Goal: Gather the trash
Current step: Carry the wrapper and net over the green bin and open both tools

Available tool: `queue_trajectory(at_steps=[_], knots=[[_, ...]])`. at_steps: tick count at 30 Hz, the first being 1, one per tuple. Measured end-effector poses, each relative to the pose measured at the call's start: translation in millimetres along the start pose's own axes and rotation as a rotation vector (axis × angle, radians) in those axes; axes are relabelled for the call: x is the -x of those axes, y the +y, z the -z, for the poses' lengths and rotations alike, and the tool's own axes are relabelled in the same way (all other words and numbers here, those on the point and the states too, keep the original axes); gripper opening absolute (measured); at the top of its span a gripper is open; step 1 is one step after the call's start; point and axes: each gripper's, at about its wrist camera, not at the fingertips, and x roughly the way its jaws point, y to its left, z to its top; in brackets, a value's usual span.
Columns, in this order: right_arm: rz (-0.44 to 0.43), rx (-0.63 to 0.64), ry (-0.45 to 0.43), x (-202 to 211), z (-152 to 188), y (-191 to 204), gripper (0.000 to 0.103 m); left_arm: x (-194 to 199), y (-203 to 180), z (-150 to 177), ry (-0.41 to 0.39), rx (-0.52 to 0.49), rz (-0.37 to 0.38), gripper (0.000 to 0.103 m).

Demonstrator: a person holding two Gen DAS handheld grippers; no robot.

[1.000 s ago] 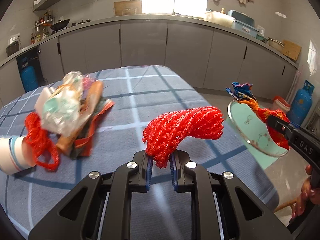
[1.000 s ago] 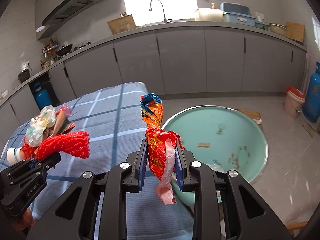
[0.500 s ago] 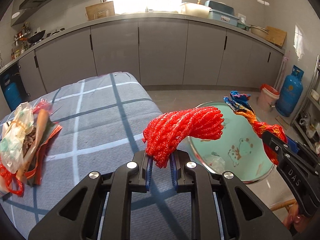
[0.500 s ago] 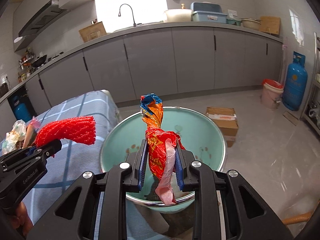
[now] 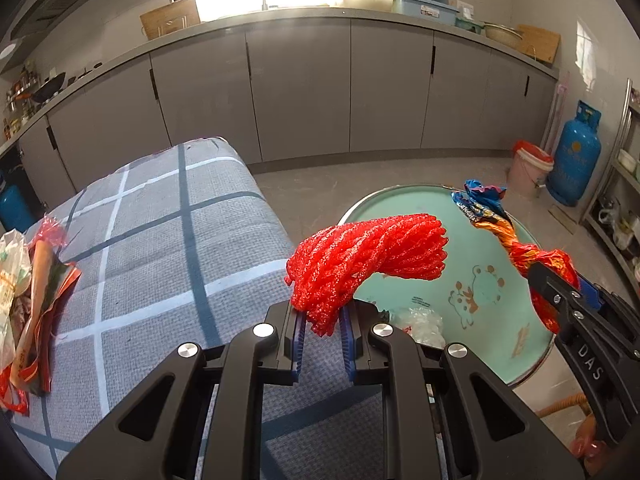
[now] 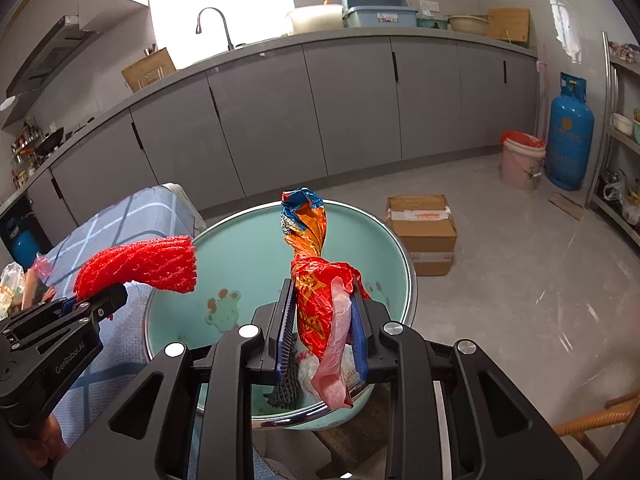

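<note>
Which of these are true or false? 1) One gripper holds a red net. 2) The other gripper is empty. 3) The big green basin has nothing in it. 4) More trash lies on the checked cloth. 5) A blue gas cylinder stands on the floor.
1) True: the left gripper is clamped on the red net.
2) False: the right gripper grips a twisted orange snack wrapper.
3) False: the basin already holds some clear plastic.
4) True: a trash pile lies on the checked cloth.
5) True: the gas cylinder stands by the pink bucket.
</note>
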Motion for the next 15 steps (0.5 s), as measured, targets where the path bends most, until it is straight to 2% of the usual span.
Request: queue_trajectory(at_steps=[8,11,12,13,15], knots=[[0.002,-0.043,0.02,-7,-2,-10,0.028,-14,-11,-11,0.014,-0.035,-0.008,0.017],[-0.004,-0.047,0.026,-9,-2,-11,0.032,-19,-14,-12,0.022,-0.036,-0.012,0.026],[-0.002,-0.047,0.025,-9,-3,-10,0.034,-20,-14,-13,0.025,-0.03,-0.018,0.036],[-0.001,-0.049,0.02,-8,-3,-10,0.037,-19,-12,-13,0.023,-0.024,-0.024,0.053],[-0.003,-0.051,0.011,-7,-4,-11,0.041,-16,-8,-13,0.005,-0.002,-0.018,0.071]])
